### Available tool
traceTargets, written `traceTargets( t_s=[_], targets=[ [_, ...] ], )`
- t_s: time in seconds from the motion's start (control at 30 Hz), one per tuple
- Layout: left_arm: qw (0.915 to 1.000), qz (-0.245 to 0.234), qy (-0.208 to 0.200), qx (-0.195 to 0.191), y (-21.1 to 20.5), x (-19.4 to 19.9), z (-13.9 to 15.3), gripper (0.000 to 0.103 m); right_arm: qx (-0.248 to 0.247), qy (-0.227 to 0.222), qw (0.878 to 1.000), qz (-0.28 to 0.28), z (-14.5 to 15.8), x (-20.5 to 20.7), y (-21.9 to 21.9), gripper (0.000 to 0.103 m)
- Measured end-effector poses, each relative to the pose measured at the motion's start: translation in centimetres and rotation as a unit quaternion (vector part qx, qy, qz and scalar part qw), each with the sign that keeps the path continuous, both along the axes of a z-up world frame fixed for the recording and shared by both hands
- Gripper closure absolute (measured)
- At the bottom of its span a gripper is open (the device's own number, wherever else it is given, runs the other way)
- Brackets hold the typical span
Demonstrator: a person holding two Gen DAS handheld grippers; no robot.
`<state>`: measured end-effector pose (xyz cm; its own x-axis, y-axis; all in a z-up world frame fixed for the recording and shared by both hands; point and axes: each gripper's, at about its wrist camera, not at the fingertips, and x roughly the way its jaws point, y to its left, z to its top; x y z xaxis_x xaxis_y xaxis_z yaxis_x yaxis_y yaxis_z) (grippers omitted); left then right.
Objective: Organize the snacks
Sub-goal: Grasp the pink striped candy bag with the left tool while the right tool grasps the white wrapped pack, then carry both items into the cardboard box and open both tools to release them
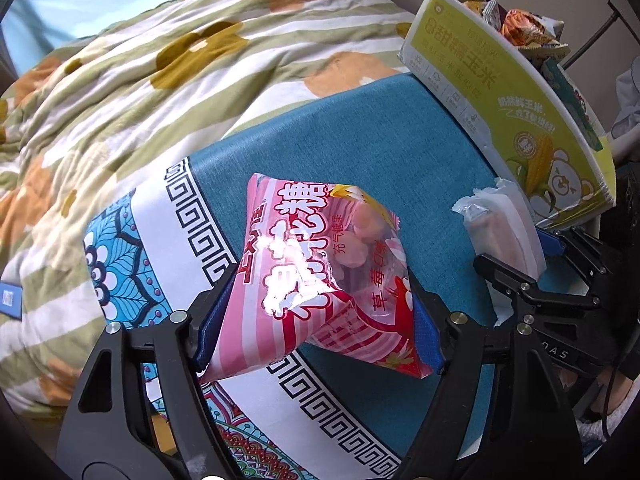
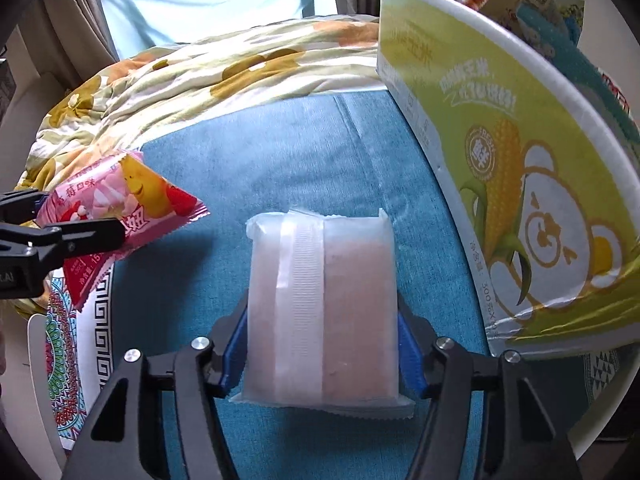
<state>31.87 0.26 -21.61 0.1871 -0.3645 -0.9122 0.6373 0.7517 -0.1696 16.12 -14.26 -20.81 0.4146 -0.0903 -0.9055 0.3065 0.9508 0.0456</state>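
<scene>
- Left gripper (image 1: 320, 316), low centre of its view, is clamped on the pink bag (image 1: 320, 276), lifted off the blue cloth (image 1: 360, 140).
- Right gripper (image 2: 320, 344), low centre, pinches the clear packet (image 2: 324, 304) by its sides.
- Slick, puffy film could slip out of either grip.
- Yellow box (image 2: 520, 184), upper right, looks full; a careless drop could bounce out.
</scene>
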Motion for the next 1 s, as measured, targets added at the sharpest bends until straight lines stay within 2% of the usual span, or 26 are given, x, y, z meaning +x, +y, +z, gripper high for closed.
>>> traceTargets(
  t_s=[0.17, 0.27, 0.43, 0.53, 0.77, 1.0],
  targets=[
    [0.9990, 0.014, -0.034, -0.025, 0.2, -0.5, 5.3, 0.030, 0.007, -0.047, 0.999, 0.005, 4.7, -0.5, -0.3, 0.045],
    [0.9976, 0.009, -0.059, -0.034, -0.7, -1.1, 9.1, 0.030, -0.008, -0.086, 0.996, 0.016, 9.3, -1.2, -0.7, 0.045],
    [0.9929, -0.001, -0.091, -0.077, -3.9, -2.9, 14.8, 0.030, 0.006, -0.137, 0.991, -0.004, 15.6, -3.6, -3.8, 0.045],
    [0.9897, 0.002, -0.100, -0.102, -6.9, -4.1, 17.3, 0.030, 0.001, -0.152, 0.988, -0.019, 18.1, -5.0, -6.9, 0.045],
    [0.9837, 0.017, -0.121, -0.132, -16.7, -8.3, 19.9, 0.030, -0.021, -0.180, 0.983, -0.016, 22.0, -8.0, -15.1, 0.045],
    [0.9848, 0.033, -0.116, -0.125, -27.7, -11.1, 18.8, 0.029, -0.002, -0.185, 0.982, 0.019, 22.7, -10.1, -22.8, 0.045]
  ],
)
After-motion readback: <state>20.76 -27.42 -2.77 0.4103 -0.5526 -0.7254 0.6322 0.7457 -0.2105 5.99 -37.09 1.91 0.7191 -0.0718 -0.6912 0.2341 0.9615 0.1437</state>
